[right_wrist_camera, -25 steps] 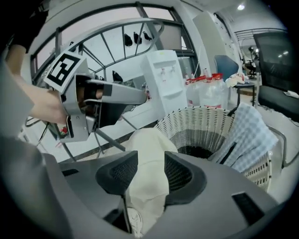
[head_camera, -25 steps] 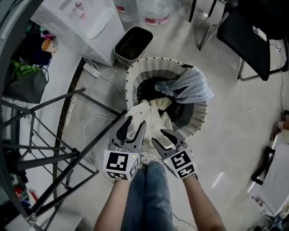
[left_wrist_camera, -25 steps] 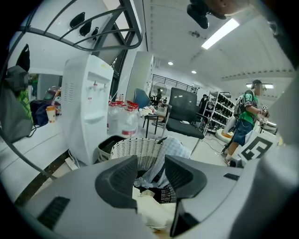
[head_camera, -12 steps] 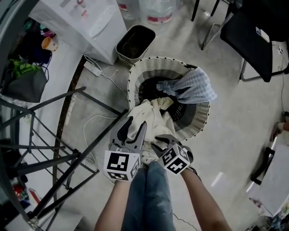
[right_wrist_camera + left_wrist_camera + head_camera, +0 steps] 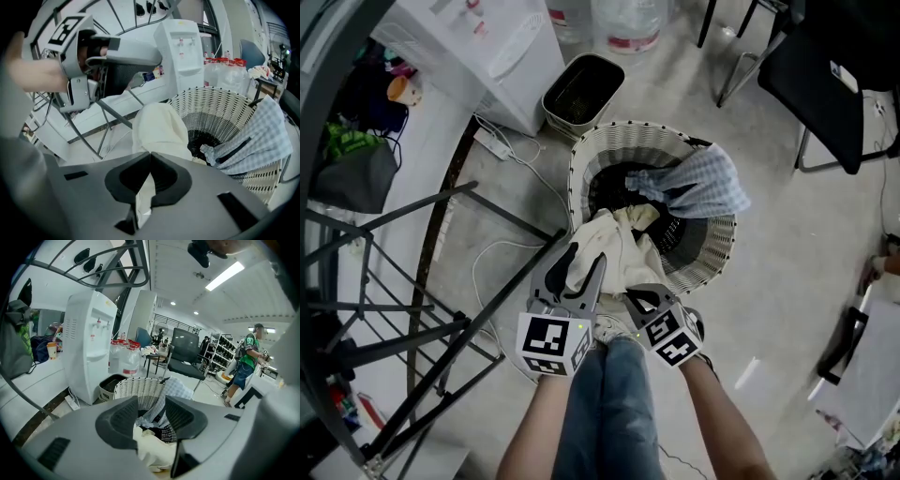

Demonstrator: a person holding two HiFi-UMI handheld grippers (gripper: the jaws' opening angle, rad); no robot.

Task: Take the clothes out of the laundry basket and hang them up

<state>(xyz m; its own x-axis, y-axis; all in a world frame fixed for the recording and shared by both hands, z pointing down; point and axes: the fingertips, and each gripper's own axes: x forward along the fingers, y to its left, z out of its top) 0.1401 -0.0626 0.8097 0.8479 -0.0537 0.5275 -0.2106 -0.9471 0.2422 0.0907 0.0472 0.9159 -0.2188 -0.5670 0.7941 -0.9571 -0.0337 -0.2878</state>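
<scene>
The jaws of my right gripper (image 5: 634, 300) are clenched on the near edge of the cream garment (image 5: 614, 239). The left gripper (image 5: 581, 255) grasps a bunch of it higher up, above the laundry basket (image 5: 581, 159) rim. I judge this is the lifting-out step. Next I need to raise the garment clear and carry it left to the drying rack (image 5: 441, 309). The basket stands on a pale floor (image 5: 769, 281), with a water dispenser (image 5: 478, 47) and a black chair (image 5: 825, 75) nearby.

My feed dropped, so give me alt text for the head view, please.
The left tool and right tool both grip a cream garment pulled partly out of a white laundry basket on the floor. A blue checked cloth drapes over its rim, and a dark metal rack stands at left.
</scene>
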